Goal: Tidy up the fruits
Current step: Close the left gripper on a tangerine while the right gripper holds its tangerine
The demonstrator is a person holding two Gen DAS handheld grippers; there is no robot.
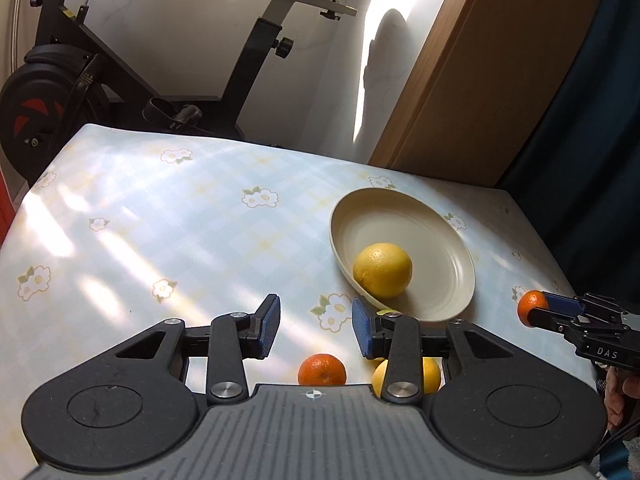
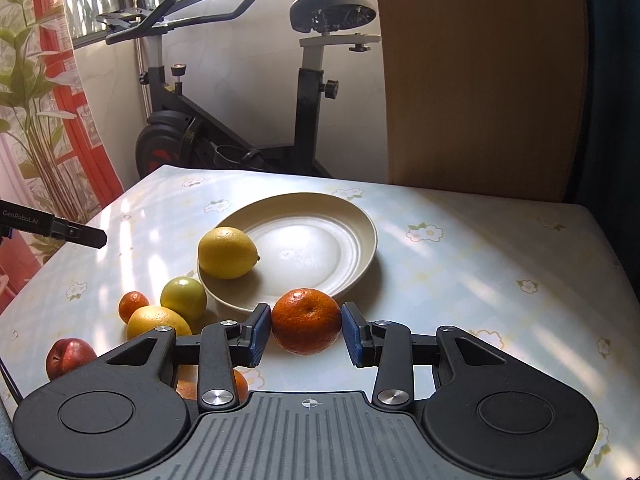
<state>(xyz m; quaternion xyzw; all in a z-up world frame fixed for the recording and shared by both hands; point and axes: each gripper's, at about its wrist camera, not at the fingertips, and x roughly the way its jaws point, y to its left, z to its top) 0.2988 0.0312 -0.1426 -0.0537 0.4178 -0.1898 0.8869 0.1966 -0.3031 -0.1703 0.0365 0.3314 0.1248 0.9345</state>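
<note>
A cream plate point(image 2: 352, 236) point(image 1: 448, 240) holds one yellow lemon point(image 2: 227, 253) point(image 1: 382, 269) at its near-left rim. My right gripper point(image 2: 306, 330) is shut on an orange tangerine point(image 2: 306, 321), held just in front of the plate; it also shows in the left wrist view point(image 1: 532, 308). My left gripper point(image 1: 315, 326) is open and empty above the table, left of the plate. Below it lie a small tangerine point(image 1: 322, 370) point(image 2: 133, 305) and a yellow orange point(image 1: 430, 374) point(image 2: 158, 322). A green lime point(image 2: 184, 298) and a red apple point(image 2: 70, 356) lie nearby.
The table has a light floral cloth point(image 2: 480, 280). An exercise bike point(image 2: 240, 128) stands behind the far edge, a wooden panel point(image 2: 480, 80) at the back right, and a red curtain point(image 2: 80, 120) at the left. Another orange fruit point(image 2: 240, 386) sits partly hidden under my right gripper.
</note>
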